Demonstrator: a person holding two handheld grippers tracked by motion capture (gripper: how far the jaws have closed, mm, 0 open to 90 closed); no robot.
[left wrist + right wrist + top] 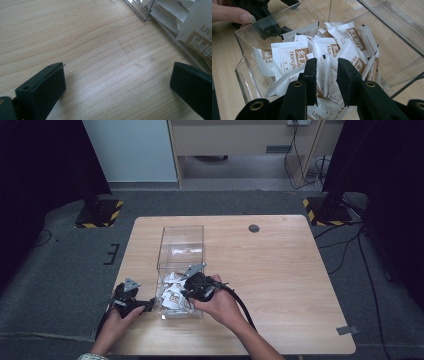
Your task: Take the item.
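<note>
1. The right gripper (326, 82) is down inside the clear box (244, 75), at the end nearest the person. Its jaws are nearly together, with one white packet (329, 77) standing on its edge between them. I think the pads are on the packet, but I cannot be sure they squeeze it hard.

2. The packet is thin and slippery. If the grip is weak, it could slide out and drop back when the hand lifts.

3. The pile of packets (312, 50) is packed close around the jaws. A neighbour could get pinched too, so two come up, or one hangs on and falls on the table (280, 270).

4. If the jaws squeeze too hard, the packet could crush or tear and spill what is inside.

5. The box walls stand close on both sides. A tilted lift could bump a wall and push the light box along the table.

6. The left gripper (117, 85) sits low over the bare wood just beside the box. Its jaws are wide apart and hold nothing. It is not on the box, so nothing holds the box in place.

7. The far end of the box (182, 240) looks mostly empty, so packets knocked that way would scatter.
</note>
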